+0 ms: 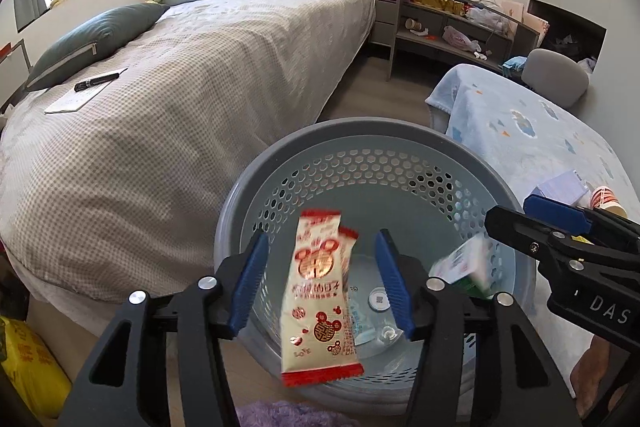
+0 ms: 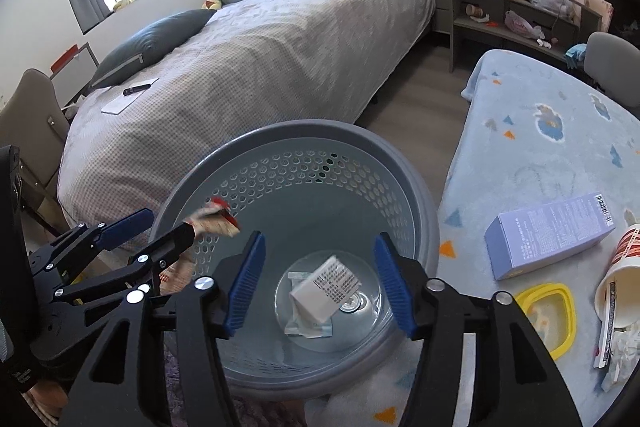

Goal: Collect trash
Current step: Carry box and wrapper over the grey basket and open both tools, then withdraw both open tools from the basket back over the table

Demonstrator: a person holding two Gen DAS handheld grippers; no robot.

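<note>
Red-and-white wrapper (image 1: 318,297): light, limp, crinkly film; free between the spread left gripper (image 1: 322,281) jaws, above the grey basket (image 1: 248,203). Best pinched at its crimped ends. Right gripper (image 2: 320,283): spread, empty.

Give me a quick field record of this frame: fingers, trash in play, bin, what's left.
left gripper: fingers apart, red-and-white wrapper loose between them, over the bin
right gripper: fingers apart, white carton below, not gripped
bin: grey perforated basket, a packet already at the bottom
left to collect: purple box, paper cup, yellow lid on the blue blanket
</note>
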